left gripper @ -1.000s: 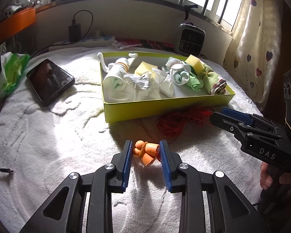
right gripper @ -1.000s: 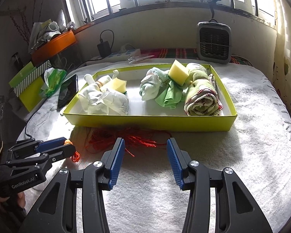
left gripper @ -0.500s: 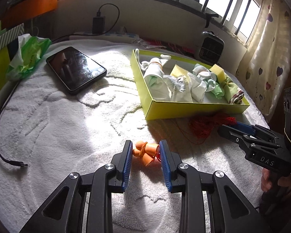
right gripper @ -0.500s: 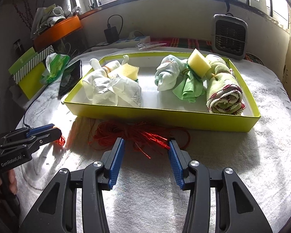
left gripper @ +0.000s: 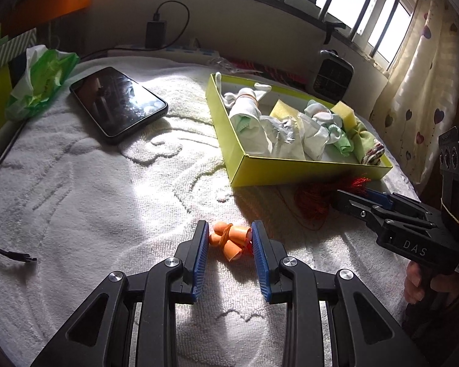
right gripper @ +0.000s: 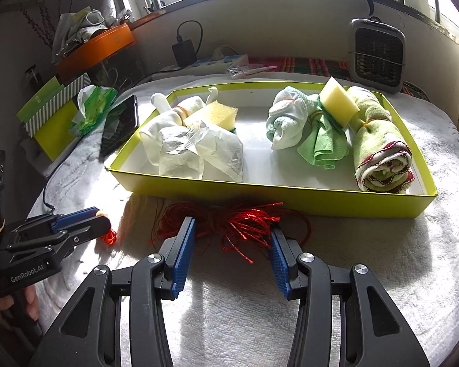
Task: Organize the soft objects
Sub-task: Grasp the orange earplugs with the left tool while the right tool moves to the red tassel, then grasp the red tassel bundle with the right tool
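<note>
We find the left hand-held gripper [left gripper: 229, 241] clamped on the orange bundle [left gripper: 229, 240]. The right hand-held gripper [right gripper: 231, 238], jaws just narrowing yet apart, straddles the red cord [right gripper: 229, 221]. Next we judge: clamp, then lift toward the tray [right gripper: 290, 195] at twelve o'clock.

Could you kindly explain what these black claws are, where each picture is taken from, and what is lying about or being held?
There is no robot here: a person holds a hand-held claw in each hand, and a camera on each looks forward along its two blue-padded fingers.

The left wrist view shows the left claw closed on a small orange bundle tied with a band. The right wrist view shows the right claw astride a tangle of red cord; its jaws have just been closing, but the pads do not yet press on the cord.

Everything rests on a white towel. Behind sits a yellow-green tray of rolled cloths and sponges, and to the left a phone.
</note>
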`<state>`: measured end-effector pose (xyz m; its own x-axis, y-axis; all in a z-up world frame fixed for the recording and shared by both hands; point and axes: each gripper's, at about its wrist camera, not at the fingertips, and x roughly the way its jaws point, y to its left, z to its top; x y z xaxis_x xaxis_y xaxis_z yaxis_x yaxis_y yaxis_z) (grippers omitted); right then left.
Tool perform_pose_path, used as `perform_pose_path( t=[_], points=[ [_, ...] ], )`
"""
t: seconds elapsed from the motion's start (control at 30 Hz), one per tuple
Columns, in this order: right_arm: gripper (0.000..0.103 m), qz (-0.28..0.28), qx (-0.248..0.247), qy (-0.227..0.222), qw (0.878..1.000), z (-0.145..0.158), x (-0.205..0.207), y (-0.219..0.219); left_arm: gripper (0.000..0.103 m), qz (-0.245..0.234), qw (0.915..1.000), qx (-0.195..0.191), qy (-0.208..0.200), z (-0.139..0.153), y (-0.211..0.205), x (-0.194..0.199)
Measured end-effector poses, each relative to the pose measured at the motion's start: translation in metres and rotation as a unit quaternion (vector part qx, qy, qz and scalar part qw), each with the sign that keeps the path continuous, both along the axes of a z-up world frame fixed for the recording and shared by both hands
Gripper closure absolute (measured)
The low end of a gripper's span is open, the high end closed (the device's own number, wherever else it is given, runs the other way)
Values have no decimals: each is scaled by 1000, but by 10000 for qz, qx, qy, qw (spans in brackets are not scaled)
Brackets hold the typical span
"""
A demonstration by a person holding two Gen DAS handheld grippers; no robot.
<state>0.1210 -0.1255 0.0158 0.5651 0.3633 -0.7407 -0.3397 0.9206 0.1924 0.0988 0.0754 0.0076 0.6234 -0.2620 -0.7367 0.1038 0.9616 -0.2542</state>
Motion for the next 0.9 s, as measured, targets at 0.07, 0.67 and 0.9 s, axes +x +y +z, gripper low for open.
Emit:
perform_pose_path(
  t=[0.07,0.67,0.9],
  points=[
    [67,0,-28,-10,10000,1,-2,-1,76,-3,10000,-31,-4,0,1,0],
    [75,609,143,164,9979,1,-51,13,76,-11,10000,-91,-10,0,3,0],
    [75,620,-272,-8,9977,9,-60,7,76,-11,10000,-93,-10,0,3,0]
  ],
)
